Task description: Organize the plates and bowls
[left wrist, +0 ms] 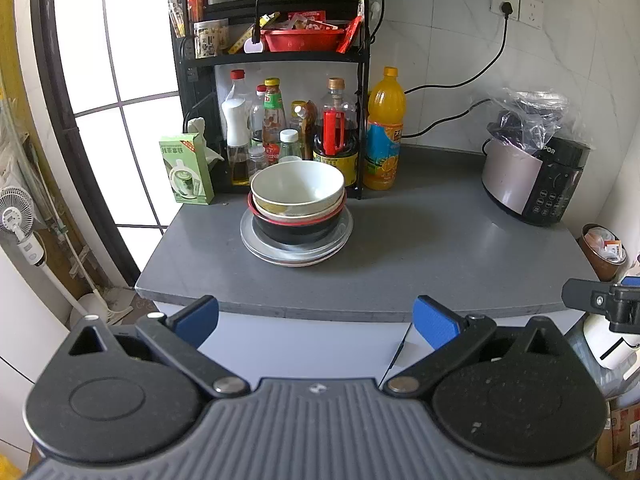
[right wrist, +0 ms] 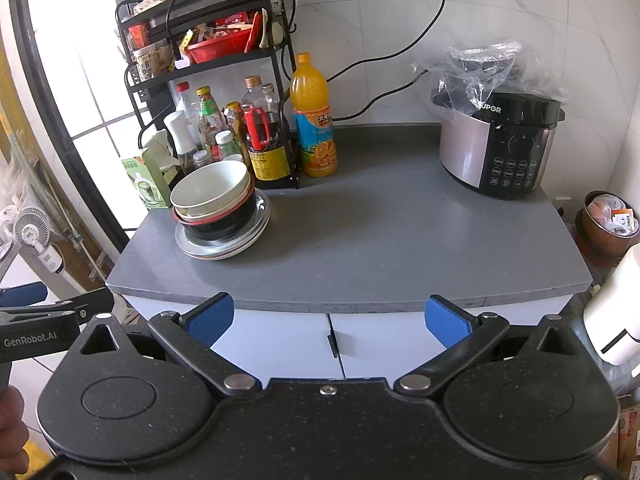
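Note:
One stack of dishes stands on the grey counter (left wrist: 420,248), in front of the bottle rack. On top is a cream bowl (left wrist: 298,188) (right wrist: 210,190), nested in a second pale bowl and a black bowl with a red rim (left wrist: 298,228) (right wrist: 222,224). Under them lie a few flat plates (left wrist: 298,250) (right wrist: 224,246). My left gripper (left wrist: 316,320) hangs open below the counter's front edge, apart from the stack, with nothing between its blue pads. My right gripper (right wrist: 328,320) is open too, low before the white cabinet doors. Each gripper shows at the edge of the other's view.
A black rack (left wrist: 276,60) with sauce bottles and an orange drink bottle (left wrist: 384,132) stands behind the stack. A green carton (left wrist: 186,170) sits left of it. A rice cooker (right wrist: 496,148) under a plastic bag is at the back right, its cord running to the wall socket.

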{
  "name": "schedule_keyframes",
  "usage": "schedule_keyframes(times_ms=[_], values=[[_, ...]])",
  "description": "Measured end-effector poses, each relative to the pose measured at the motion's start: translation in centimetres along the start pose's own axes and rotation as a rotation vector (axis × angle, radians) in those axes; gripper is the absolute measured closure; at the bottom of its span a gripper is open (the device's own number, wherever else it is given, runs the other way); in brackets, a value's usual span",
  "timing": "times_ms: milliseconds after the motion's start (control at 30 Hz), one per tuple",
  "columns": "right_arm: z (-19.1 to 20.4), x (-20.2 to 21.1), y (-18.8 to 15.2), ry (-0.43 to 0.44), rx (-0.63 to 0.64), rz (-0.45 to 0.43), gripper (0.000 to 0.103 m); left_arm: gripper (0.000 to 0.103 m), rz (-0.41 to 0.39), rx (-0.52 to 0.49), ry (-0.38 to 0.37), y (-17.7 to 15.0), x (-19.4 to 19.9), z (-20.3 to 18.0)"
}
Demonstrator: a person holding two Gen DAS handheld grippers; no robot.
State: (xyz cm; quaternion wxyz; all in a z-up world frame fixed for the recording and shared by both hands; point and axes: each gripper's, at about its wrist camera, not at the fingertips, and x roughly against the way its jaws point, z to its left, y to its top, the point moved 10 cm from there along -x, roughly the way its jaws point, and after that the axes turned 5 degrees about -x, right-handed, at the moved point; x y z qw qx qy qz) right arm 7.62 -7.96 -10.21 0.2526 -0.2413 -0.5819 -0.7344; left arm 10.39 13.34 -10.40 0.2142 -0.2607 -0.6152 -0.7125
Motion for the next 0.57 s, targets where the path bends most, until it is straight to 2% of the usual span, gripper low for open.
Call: schedule_keyframes(times_ms=[567], values=[[-1.1,-0.1,-0.2,-0.027,-0.030,0.003,0.000,0.000,-0.027,-0.020,-0.003,0.7,0.0,-0.6]])
